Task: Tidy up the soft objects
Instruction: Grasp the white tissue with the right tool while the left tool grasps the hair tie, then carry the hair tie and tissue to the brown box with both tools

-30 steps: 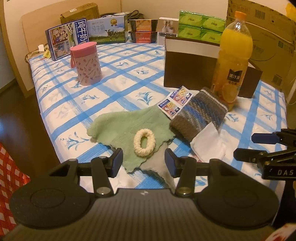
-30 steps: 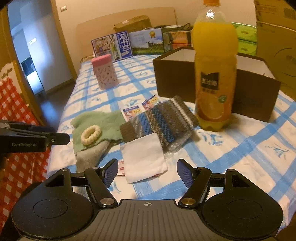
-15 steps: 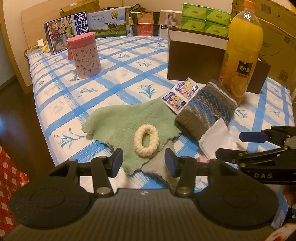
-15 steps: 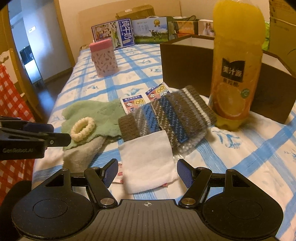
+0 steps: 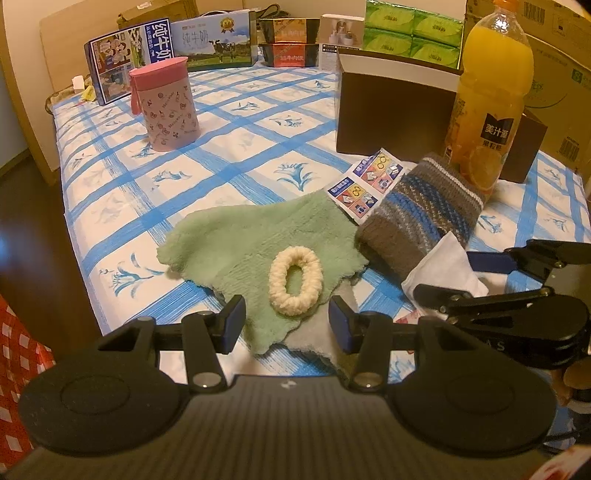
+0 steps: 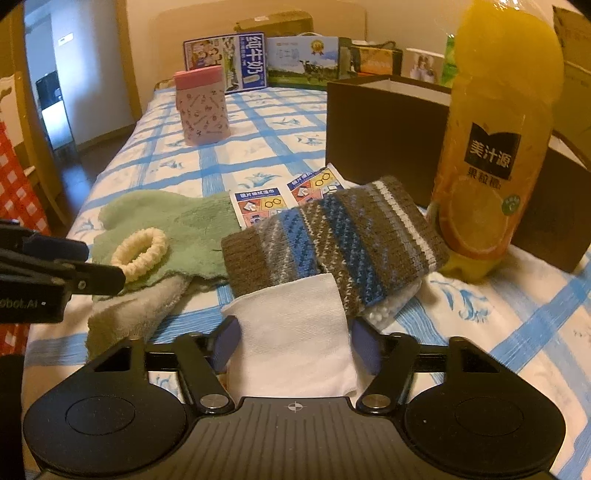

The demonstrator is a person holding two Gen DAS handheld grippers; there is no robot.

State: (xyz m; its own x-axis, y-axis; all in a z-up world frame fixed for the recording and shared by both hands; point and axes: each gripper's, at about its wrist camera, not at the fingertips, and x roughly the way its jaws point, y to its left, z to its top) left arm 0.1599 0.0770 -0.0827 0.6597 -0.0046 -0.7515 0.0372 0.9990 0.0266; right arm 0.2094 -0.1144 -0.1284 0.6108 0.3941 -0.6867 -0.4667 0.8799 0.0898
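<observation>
Right wrist view — fingers (image 6: 364, 345) spread wide, flanking white cloth (image 6: 295, 343).

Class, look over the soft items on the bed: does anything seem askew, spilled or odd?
Yes. The knitted striped piece lies tilted across the glasses-wipe packets, leaning against the orange juice bottle. A clear bag of small white beads pokes out beneath it, and the green cloth lies rumpled.

Place: a home bedroom.
Bed: a blue-checked sheet (image 5: 229, 122) covers the mattress ahead of the claw.
Headboard: a wooden board (image 6: 258, 18) stands at the far end.
Household goods: milk cartons (image 5: 218, 44), tissue packs (image 5: 413, 35) and a juice bottle (image 5: 491, 107) stand beyond the claw.
Floor: dark wood (image 5: 33, 229) on the left.
</observation>
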